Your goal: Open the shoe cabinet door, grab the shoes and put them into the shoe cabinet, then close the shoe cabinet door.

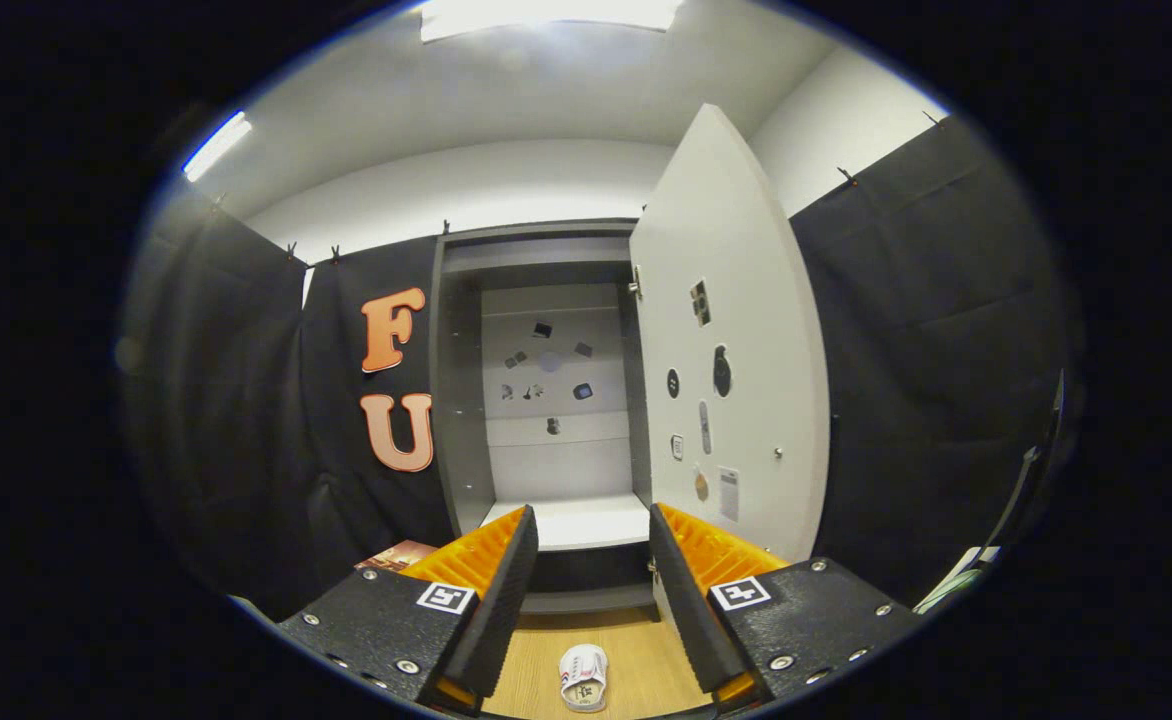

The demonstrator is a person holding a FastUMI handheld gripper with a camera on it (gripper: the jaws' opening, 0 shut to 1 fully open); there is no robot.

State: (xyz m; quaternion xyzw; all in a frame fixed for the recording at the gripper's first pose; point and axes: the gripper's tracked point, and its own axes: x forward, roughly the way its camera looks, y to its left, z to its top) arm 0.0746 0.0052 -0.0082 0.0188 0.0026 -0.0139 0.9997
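The shoe cabinet [461, 400] stands straight ahead against the booth wall, grey outside with a white back panel and a white shelf [586, 522]. Its white door [736, 370] is swung wide open to the right, with stickers and a small knob [778, 453] on its face. A white shoe [583, 677] lies on the wooden floor, low between my fingers and nearer than the cabinet. My gripper [591, 530] is open, nothing between its fingers, pointing at the cabinet's lower shelf.
Black cloth walls flank the cabinet on both sides. A reddish-brown flat object [398, 555] lies on the floor left of the cabinet base. Thin cables or a stand [1006, 530] rise at the far right. Wooden floor [636, 650] runs up to the cabinet.
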